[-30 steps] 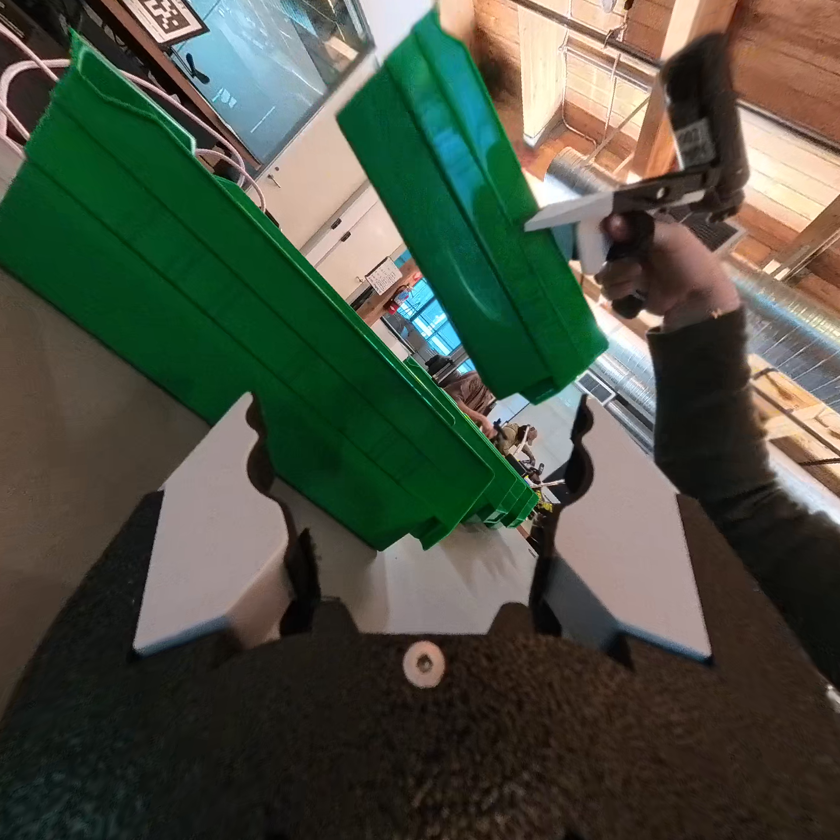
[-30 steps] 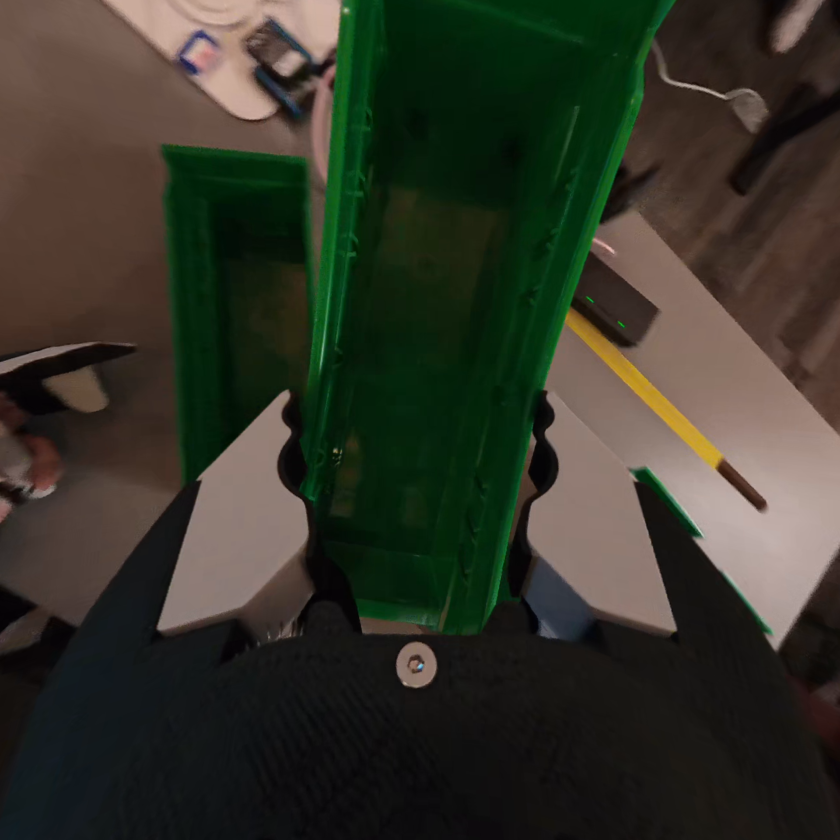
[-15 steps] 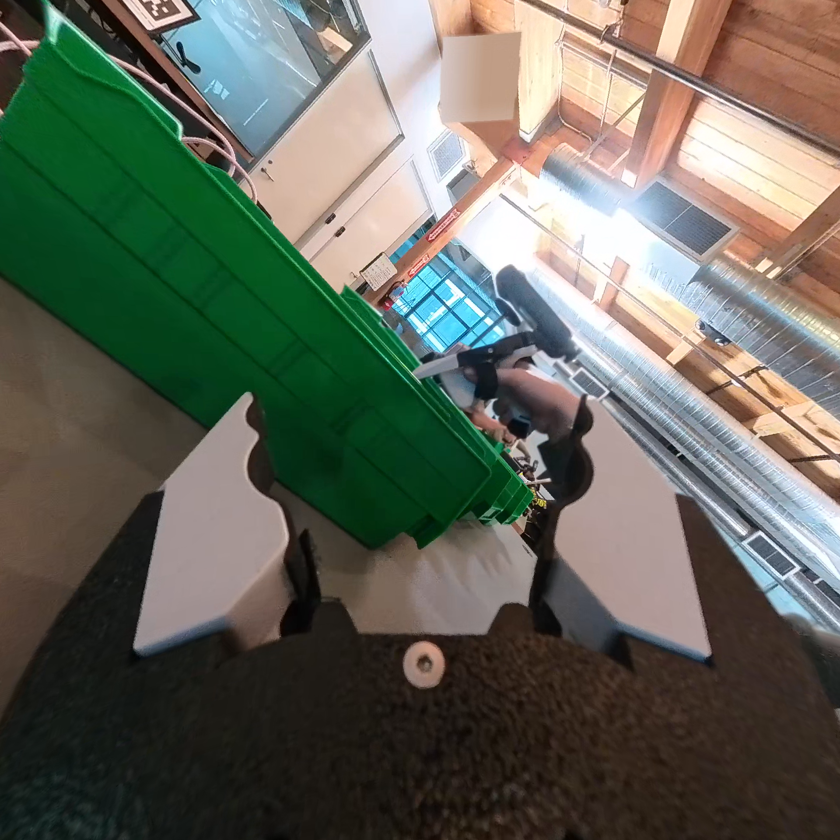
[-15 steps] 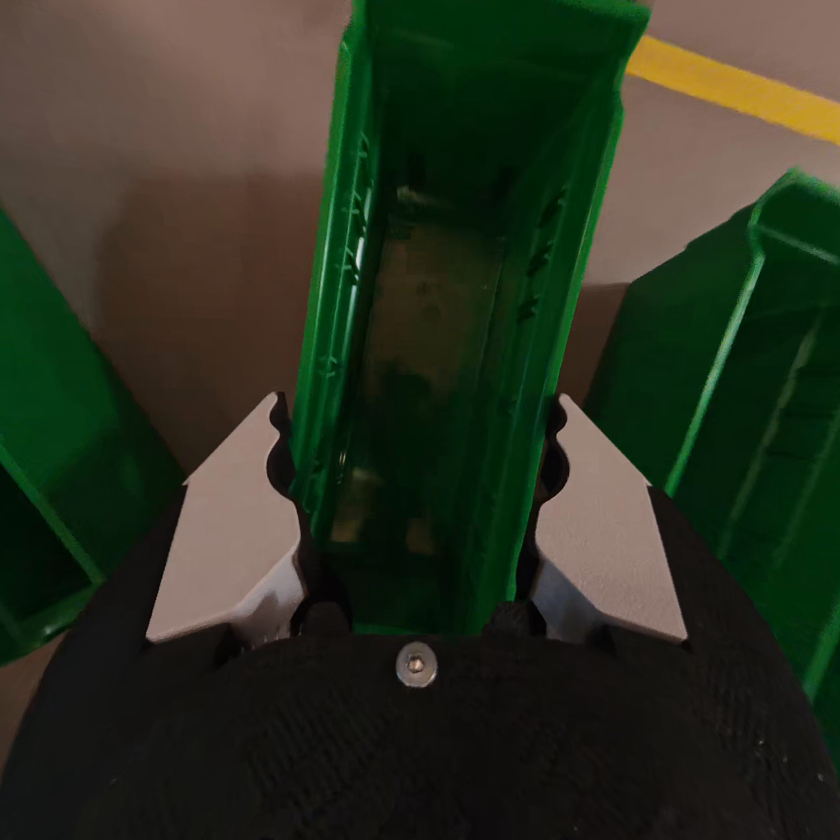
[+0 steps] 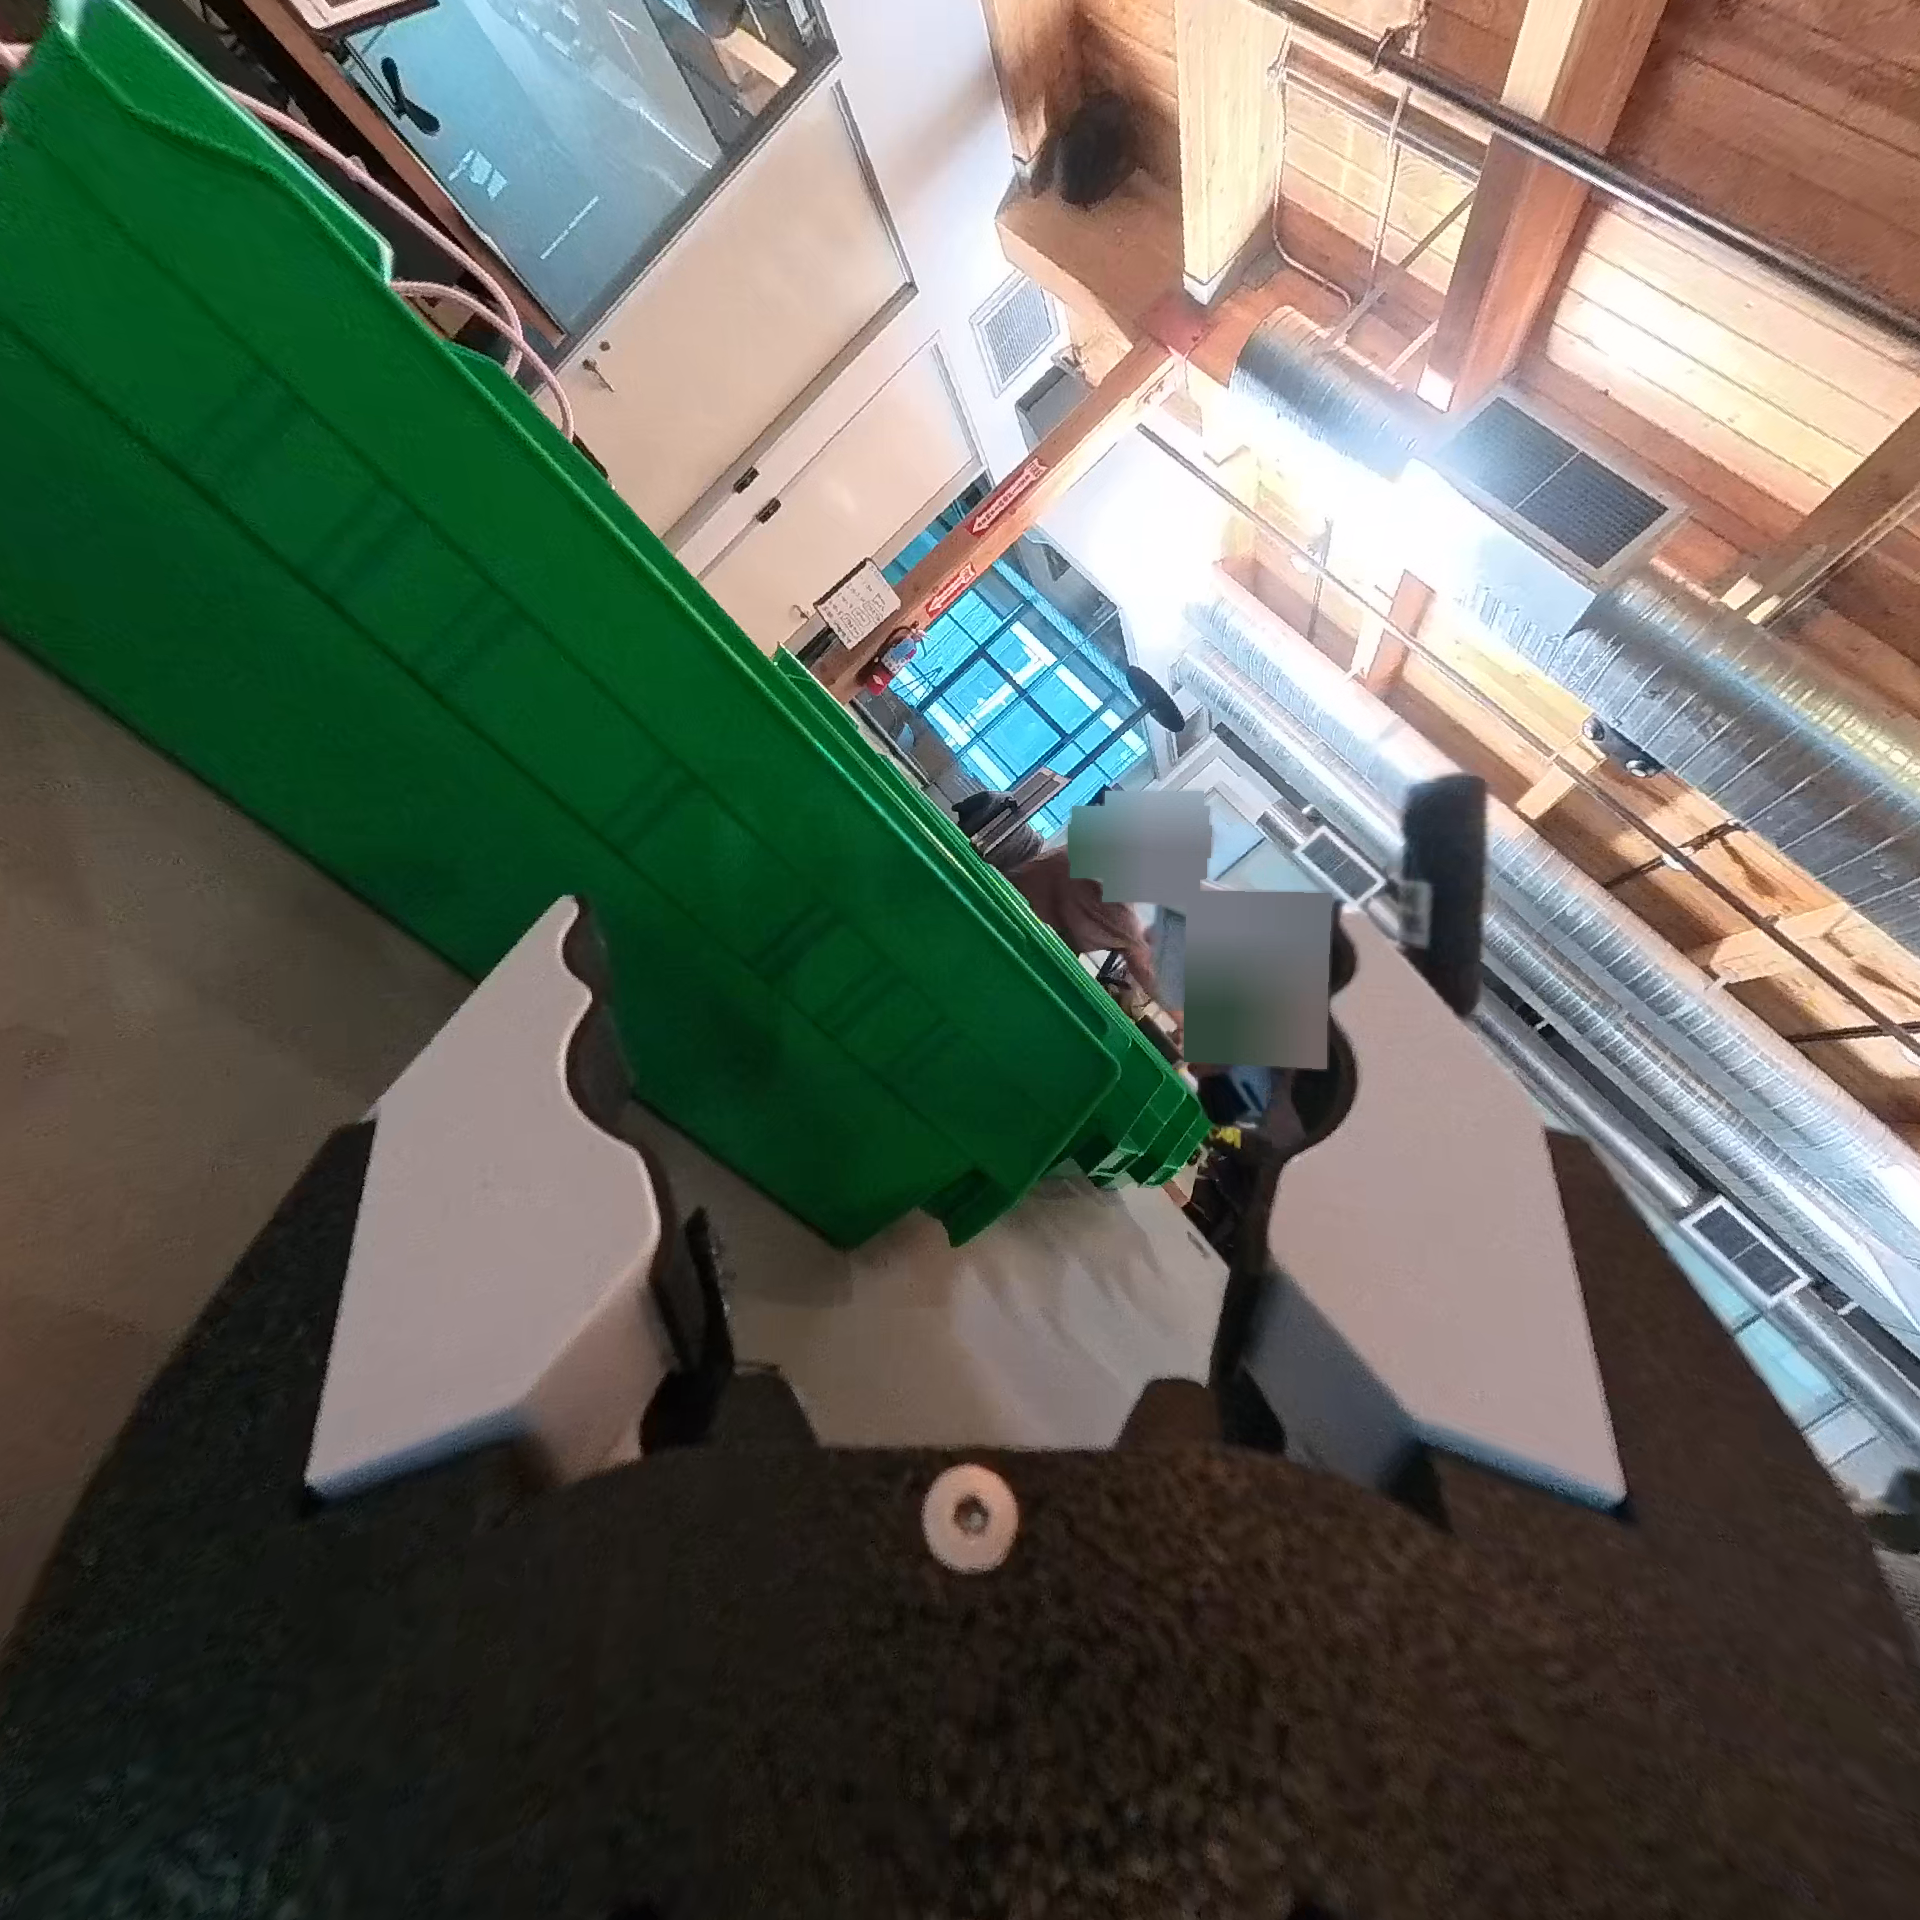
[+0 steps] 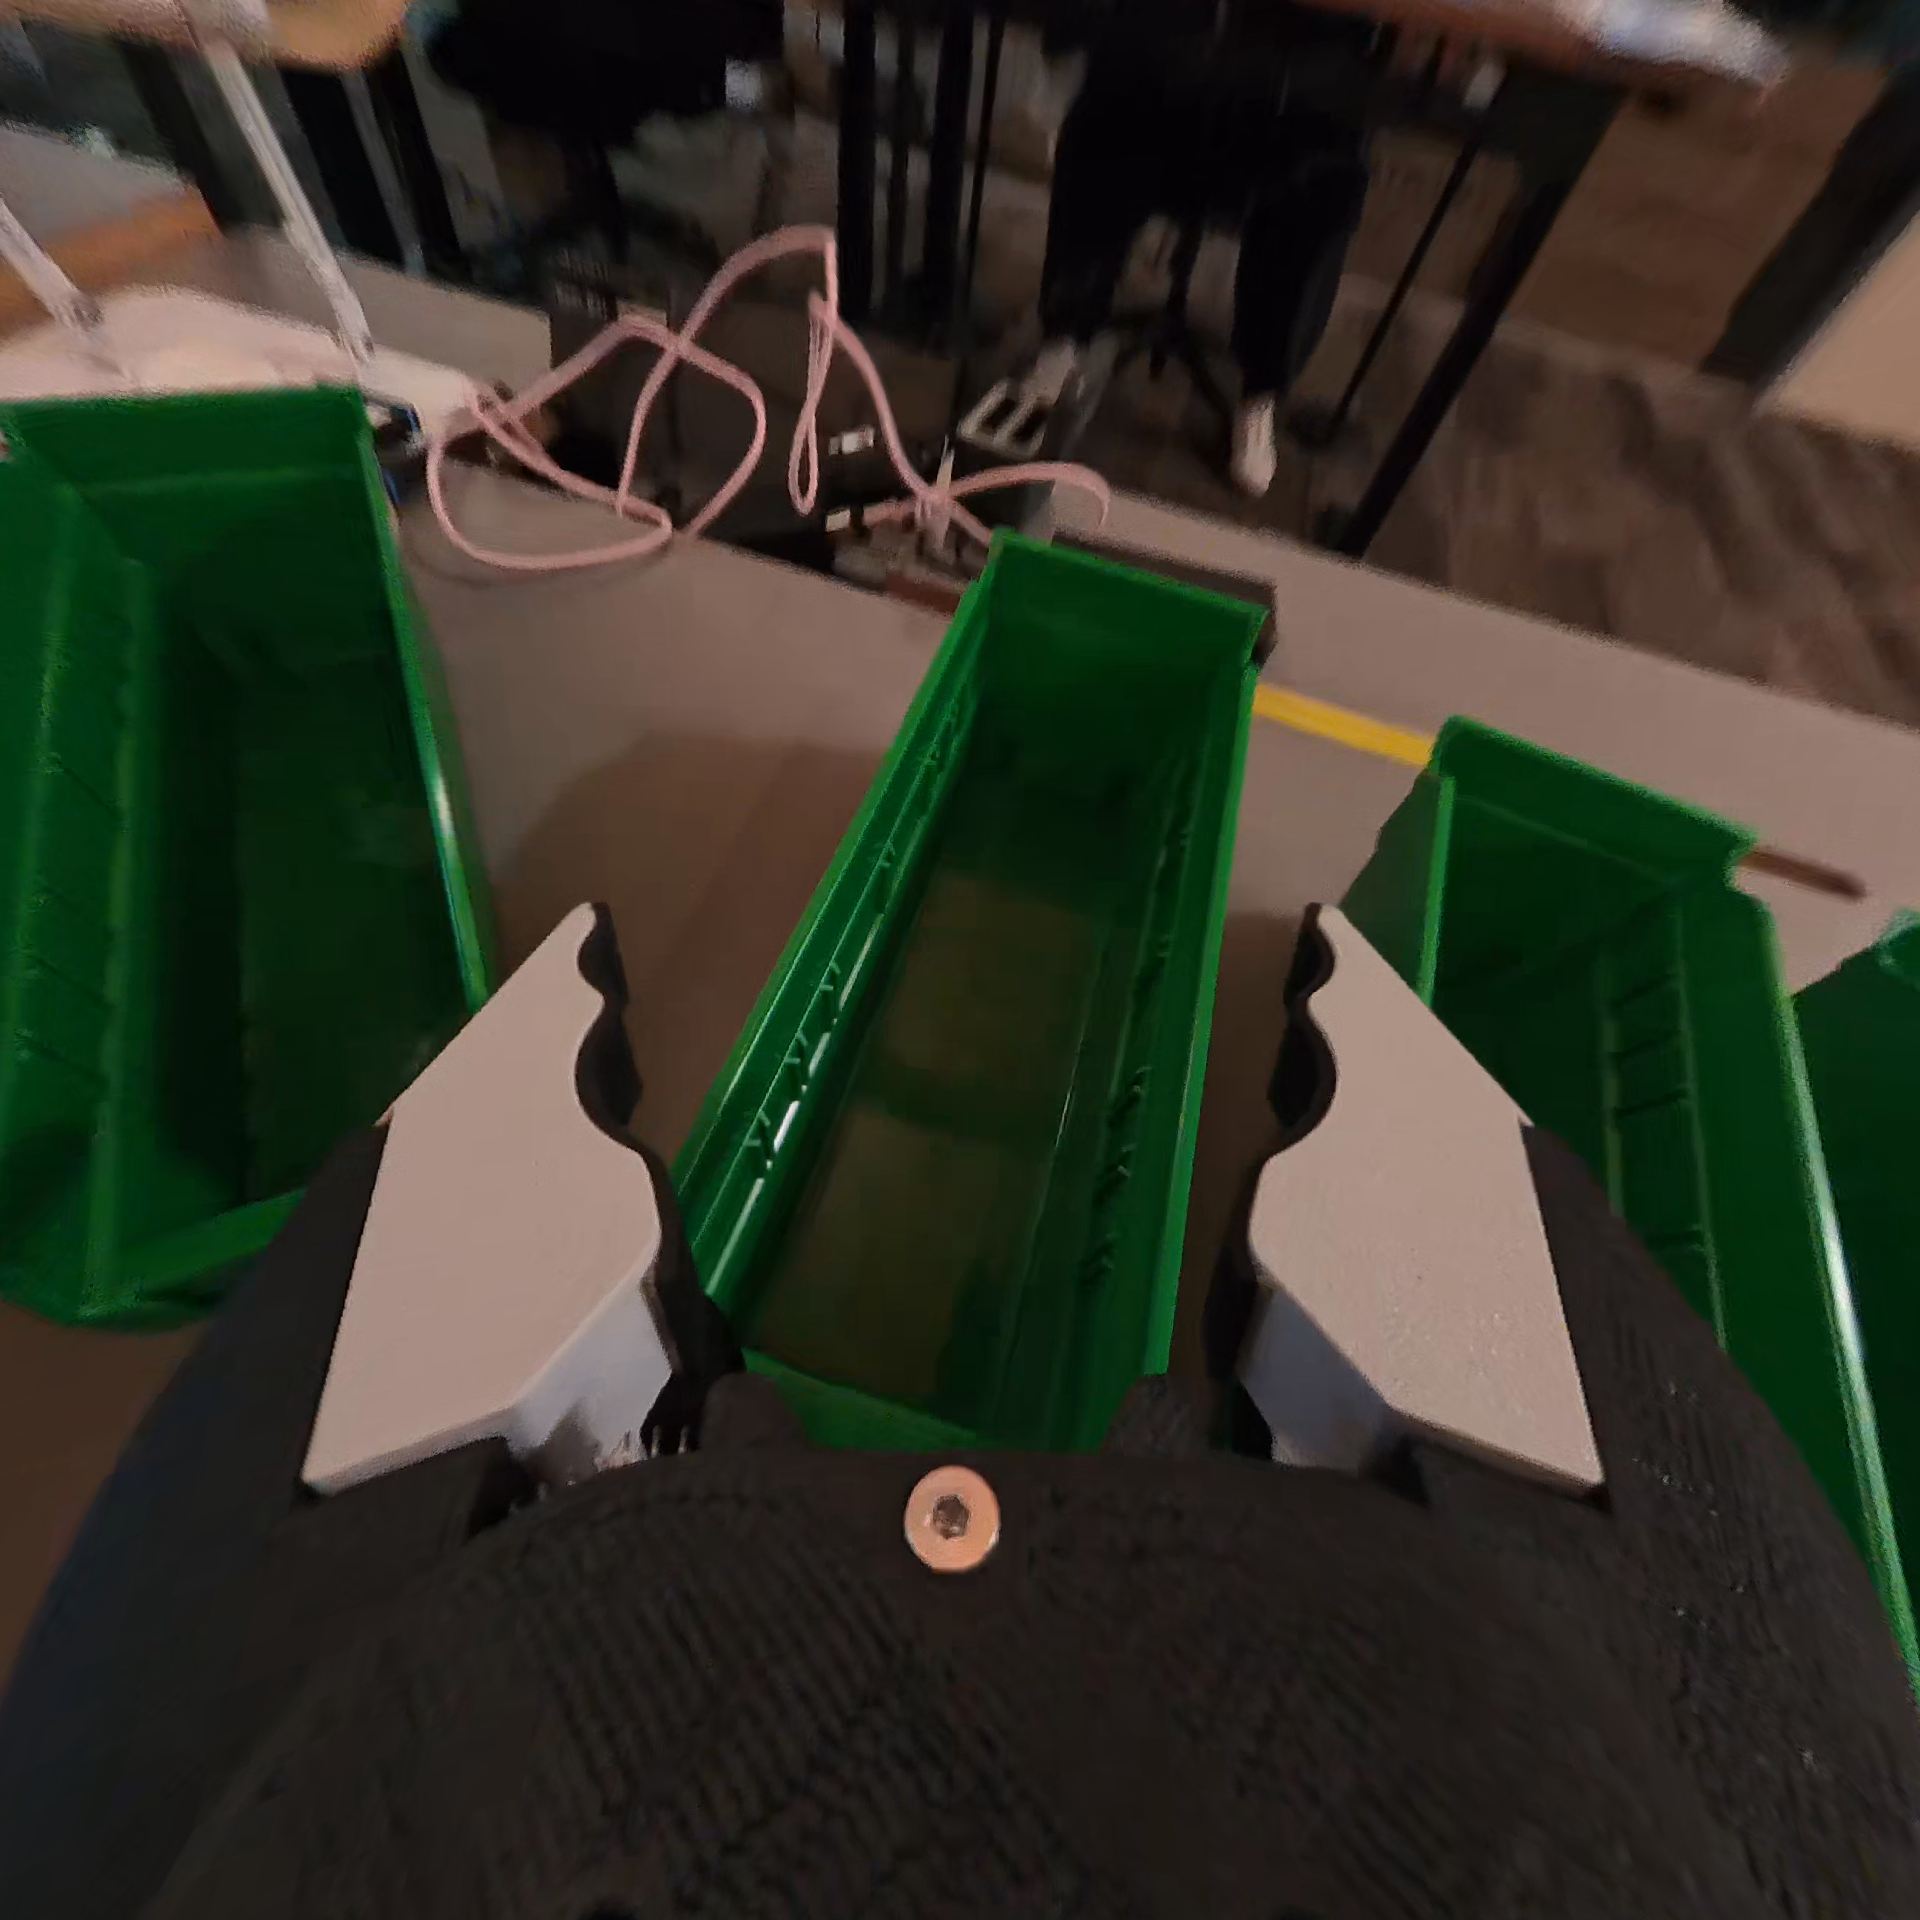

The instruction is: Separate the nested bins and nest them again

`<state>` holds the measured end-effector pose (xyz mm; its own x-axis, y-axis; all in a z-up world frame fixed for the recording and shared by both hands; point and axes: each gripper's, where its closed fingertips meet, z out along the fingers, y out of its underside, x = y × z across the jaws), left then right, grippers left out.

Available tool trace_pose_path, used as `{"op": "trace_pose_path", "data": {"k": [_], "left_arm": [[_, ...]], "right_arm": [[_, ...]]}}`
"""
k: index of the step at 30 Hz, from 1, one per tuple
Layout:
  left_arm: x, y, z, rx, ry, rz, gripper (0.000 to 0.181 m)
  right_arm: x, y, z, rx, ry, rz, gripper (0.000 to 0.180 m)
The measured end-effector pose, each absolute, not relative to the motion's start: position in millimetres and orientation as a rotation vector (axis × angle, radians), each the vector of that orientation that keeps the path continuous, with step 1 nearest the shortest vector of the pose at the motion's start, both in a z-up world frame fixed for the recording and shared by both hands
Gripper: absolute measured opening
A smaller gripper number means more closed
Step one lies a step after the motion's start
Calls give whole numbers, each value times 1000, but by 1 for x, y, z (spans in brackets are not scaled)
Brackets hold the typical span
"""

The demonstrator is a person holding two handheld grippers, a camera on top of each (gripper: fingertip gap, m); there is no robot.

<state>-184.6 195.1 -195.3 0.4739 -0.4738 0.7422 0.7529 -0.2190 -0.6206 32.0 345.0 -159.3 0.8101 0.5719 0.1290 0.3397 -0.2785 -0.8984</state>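
Observation:
In the right wrist view a long green bin [image 6: 997, 987] stands upright on the grey table [image 6: 644, 665], open side up. My right gripper [image 6: 956, 914] is open around its near end, with both fingers clear of its walls. Another green bin [image 6: 208, 831] stands to the left and two more [image 6: 1558, 987] to the right. In the left wrist view my left gripper [image 5: 956, 914] is open and low over the table, with the near bottom corner of a green bin stack [image 5: 468, 623] between its fingers. The right gripper's black body [image 5: 1444, 894] shows far off.
A pink cable [image 6: 665, 416] loops at the table's far edge beside a dark box [image 6: 727, 416]. A yellow strip [image 6: 1340, 722] lies behind the bins. Black table legs [image 6: 904, 156] and a person's legs stand beyond the table. Bare table lies between the bins.
My right gripper brought the green bin down from the air, set it on the table between the other bins and opened off it. My left gripper stayed open and barely moved.

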Motion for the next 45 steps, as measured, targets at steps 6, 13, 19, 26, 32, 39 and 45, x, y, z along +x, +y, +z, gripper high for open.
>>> {"op": "trace_pose_path", "data": {"k": [6, 13, 19, 26, 32, 39, 45], "left_arm": [[-172, 200, -197, -1419, -227, -1134, 130], [-197, 201, -212, -1586, -189, -676, 114], [-210, 201, -214, -1595, -214, -502, 119], [-203, 205, -225, -1688, -165, -390, 111], [-200, 206, -226, -1705, -141, -337, 109], [-200, 206, -224, -1689, -147, -349, 109], [-203, 205, -222, -1678, -159, -362, 110]], "right_arm": [[44, 307, -141, -1463, -646, 273, 101], [49, 312, -152, -1372, -670, 270, 101], [70, 314, -150, -1332, -613, 239, 95], [68, 318, -159, -1362, -613, 251, 93], [64, 319, -166, -1390, -614, 284, 91], [58, 313, -166, -1349, -728, 274, 89], [52, 262, -188, -1349, -1269, 220, 81]]}}
